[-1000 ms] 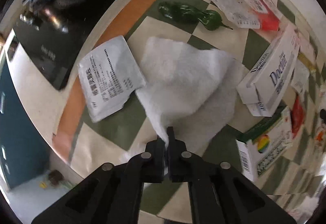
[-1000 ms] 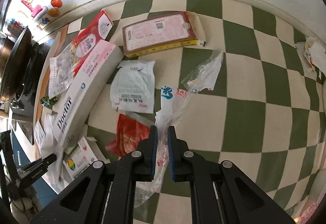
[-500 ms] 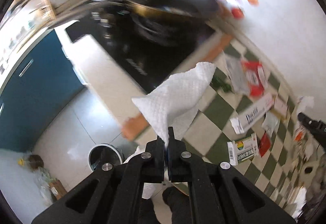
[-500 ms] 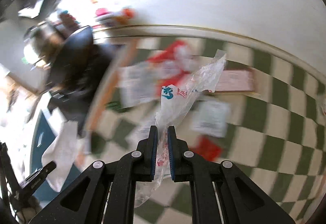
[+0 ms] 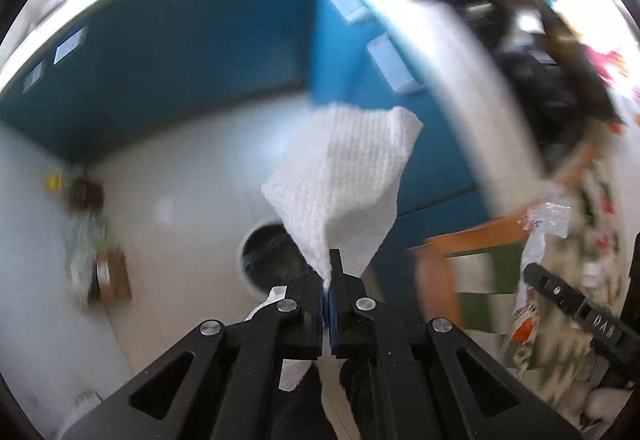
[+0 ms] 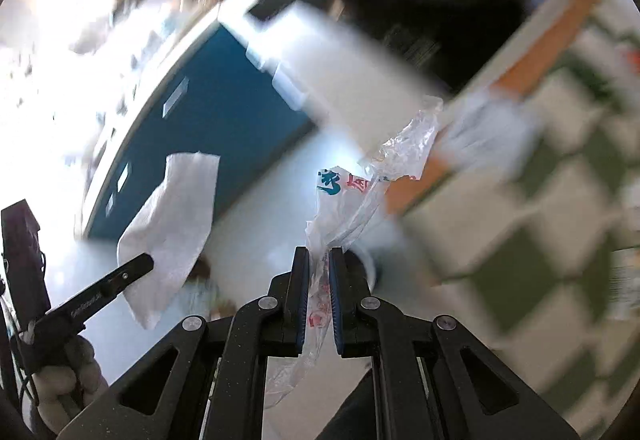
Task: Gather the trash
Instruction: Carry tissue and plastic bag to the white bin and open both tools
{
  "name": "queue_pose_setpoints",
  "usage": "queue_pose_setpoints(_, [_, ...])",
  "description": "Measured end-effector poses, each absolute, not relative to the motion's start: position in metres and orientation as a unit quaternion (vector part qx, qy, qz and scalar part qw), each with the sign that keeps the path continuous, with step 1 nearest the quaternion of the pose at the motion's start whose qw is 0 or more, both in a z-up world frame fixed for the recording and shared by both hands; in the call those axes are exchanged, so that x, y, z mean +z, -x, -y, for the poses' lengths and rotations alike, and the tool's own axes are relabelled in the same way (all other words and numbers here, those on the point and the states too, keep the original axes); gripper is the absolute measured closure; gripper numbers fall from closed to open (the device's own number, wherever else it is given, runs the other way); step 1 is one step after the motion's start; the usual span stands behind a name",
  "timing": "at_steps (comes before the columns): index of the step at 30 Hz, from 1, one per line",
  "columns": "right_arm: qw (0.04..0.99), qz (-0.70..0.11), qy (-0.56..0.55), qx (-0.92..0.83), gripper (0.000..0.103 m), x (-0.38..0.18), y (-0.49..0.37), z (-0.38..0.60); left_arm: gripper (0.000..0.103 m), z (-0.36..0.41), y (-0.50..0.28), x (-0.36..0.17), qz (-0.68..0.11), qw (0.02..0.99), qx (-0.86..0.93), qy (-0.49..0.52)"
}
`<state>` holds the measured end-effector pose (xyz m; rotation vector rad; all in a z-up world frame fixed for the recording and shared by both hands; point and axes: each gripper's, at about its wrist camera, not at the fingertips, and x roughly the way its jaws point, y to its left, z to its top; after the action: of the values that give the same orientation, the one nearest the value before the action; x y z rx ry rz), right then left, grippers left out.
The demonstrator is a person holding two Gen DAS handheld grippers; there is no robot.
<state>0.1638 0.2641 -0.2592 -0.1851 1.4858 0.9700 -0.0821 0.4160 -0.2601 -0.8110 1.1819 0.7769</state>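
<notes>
Both views had swung off the checkered counter (image 6: 532, 199) to the pale floor (image 5: 168, 175) and blue cabinets (image 5: 192, 51), so the carry to the bin was under way. The round bin (image 5: 264, 260) lay just below the left tool (image 5: 329, 276), which stayed clamped on the white paper towel (image 5: 344, 179). The right tool (image 6: 319, 272) gripped the clear plastic wrapper (image 6: 376, 179). Judging by this, dropping both was next.

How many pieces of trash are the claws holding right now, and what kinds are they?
Paper towel: 1, in the left claw
Clear plastic wrapper: 1, in the right claw
Total: 2
</notes>
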Motion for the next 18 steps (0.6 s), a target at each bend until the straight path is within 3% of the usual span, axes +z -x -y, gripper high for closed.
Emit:
queue_pose_setpoints(11, [0.510, -0.730, 0.147, 0.430, 0.093, -0.648, -0.047, -0.351, 0.103, -0.472, 0.178, -0.644, -0.584, 0.540, 0.294, 0.530])
queue_pose_setpoints(15, [0.477, -0.738, 0.175, 0.444, 0.093, -0.745, -0.019, -0.369, 0.103, -0.475, 0.186, -0.760, -0.596, 0.501, 0.261, 0.571])
queue_pose_setpoints(18, [0.459, -0.738, 0.205, 0.450, 0.093, -0.788, 0.002, -0.376, 0.102, -0.476, 0.190, -0.815, -0.605, 0.480, 0.244, 0.587])
